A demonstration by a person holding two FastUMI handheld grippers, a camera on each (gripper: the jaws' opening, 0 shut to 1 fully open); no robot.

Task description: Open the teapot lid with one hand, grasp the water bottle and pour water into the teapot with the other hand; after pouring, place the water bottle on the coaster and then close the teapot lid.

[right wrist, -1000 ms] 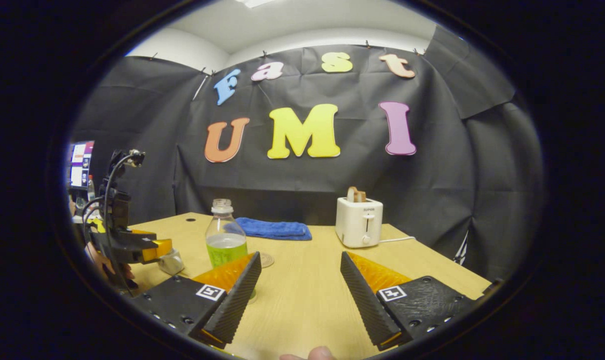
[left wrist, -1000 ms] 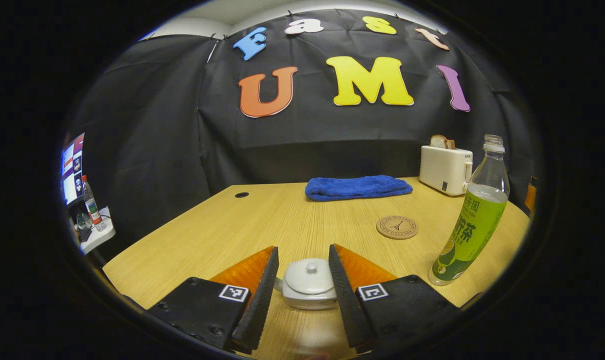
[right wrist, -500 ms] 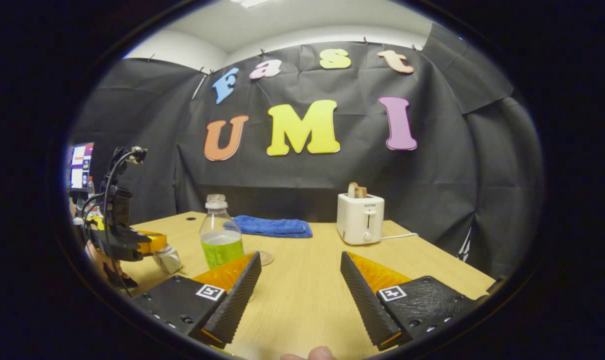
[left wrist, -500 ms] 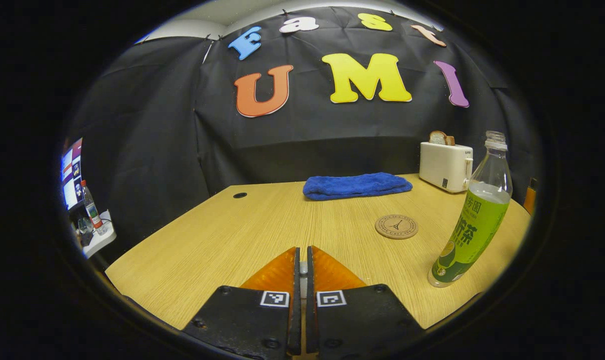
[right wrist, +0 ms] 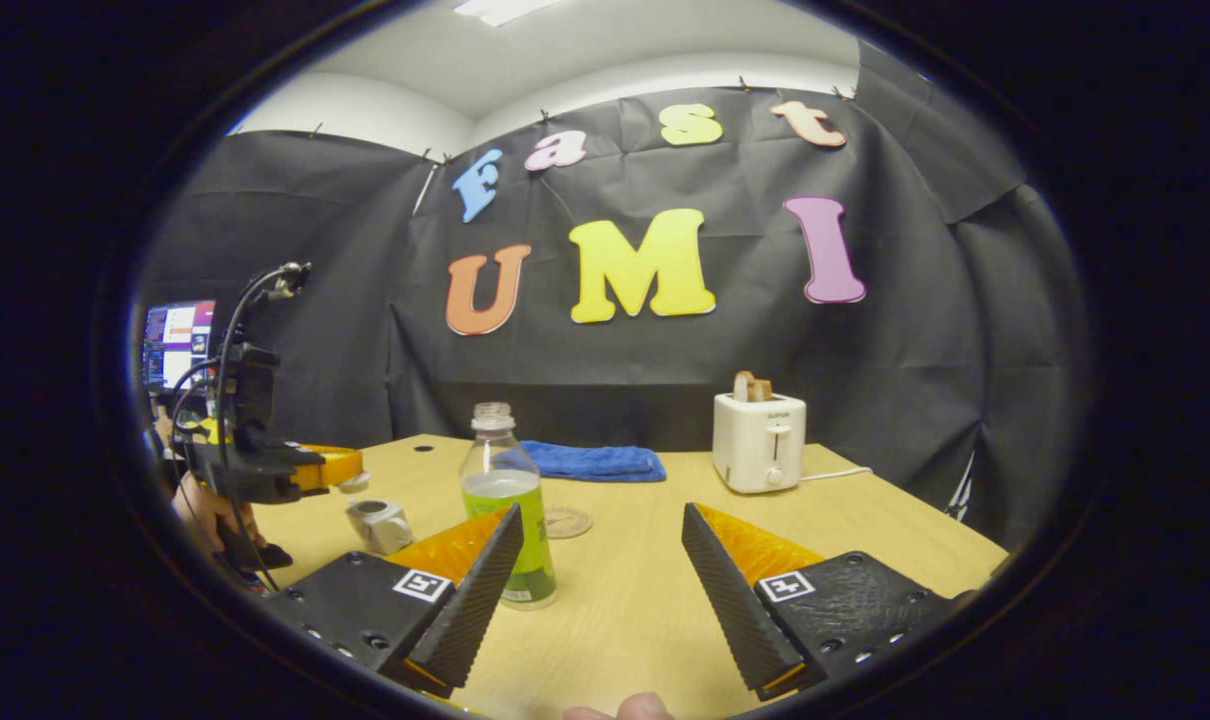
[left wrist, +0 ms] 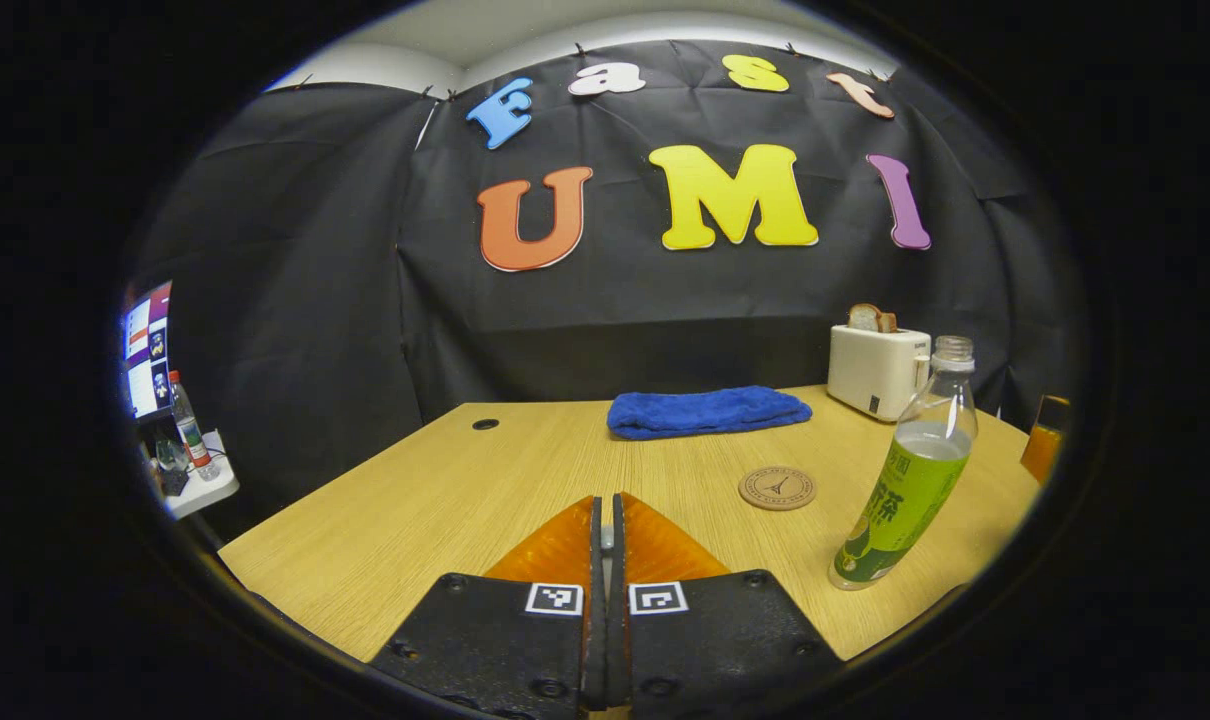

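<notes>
Above table [right wrist: 625, 590], left claw [right wrist: 350, 470] clamping lid [right wrist: 353, 483]

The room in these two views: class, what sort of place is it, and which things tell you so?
Probably a staged recording booth, not a home kitchen: a wooden table backed by black cloth, household props like a toaster and water bottle, and a monitor beside it.

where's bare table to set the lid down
Bare wood lies on the table from the grommet hole to the towel, and right of the bottle up to the toaster. It is crowded around teapot, bottle and coaster.
</notes>
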